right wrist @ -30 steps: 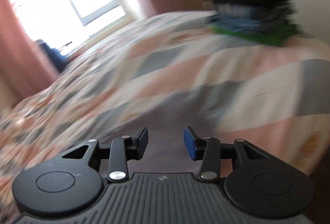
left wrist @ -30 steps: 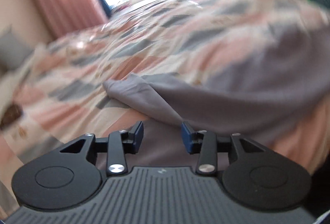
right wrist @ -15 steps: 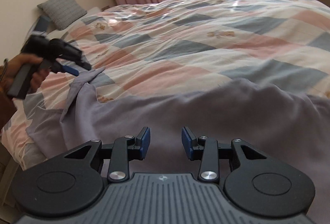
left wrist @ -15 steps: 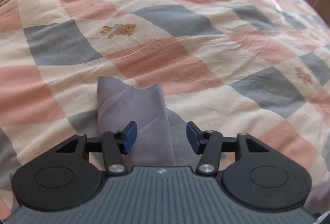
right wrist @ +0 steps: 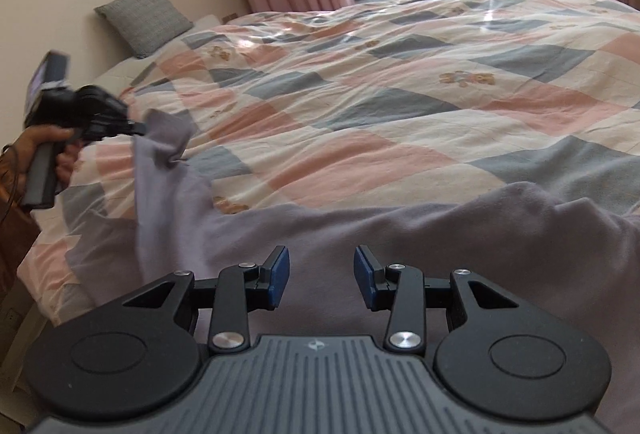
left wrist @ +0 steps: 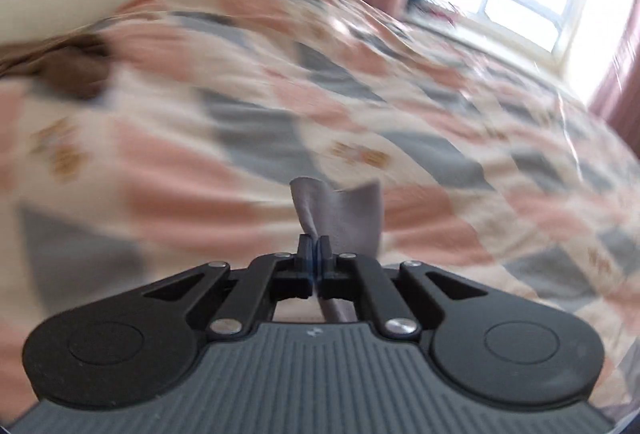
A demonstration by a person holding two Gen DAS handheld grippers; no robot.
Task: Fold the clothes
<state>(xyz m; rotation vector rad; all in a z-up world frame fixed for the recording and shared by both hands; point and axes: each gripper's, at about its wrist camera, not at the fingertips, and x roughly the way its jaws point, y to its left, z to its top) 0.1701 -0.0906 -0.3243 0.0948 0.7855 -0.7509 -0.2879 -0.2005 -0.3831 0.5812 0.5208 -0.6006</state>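
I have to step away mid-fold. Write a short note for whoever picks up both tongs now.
Left tongs: jaws have just closed, shut on a corner of the lilac garment, lifted off the checked quilt.
Right tongs: open above the garment's near part, gripping nothing.
Garment: spread rumpled along the near bed edge.
Done: one corner gripped.
Left: grip with the right tongs, probably a second corner, then spread and fold; no fold is made yet.
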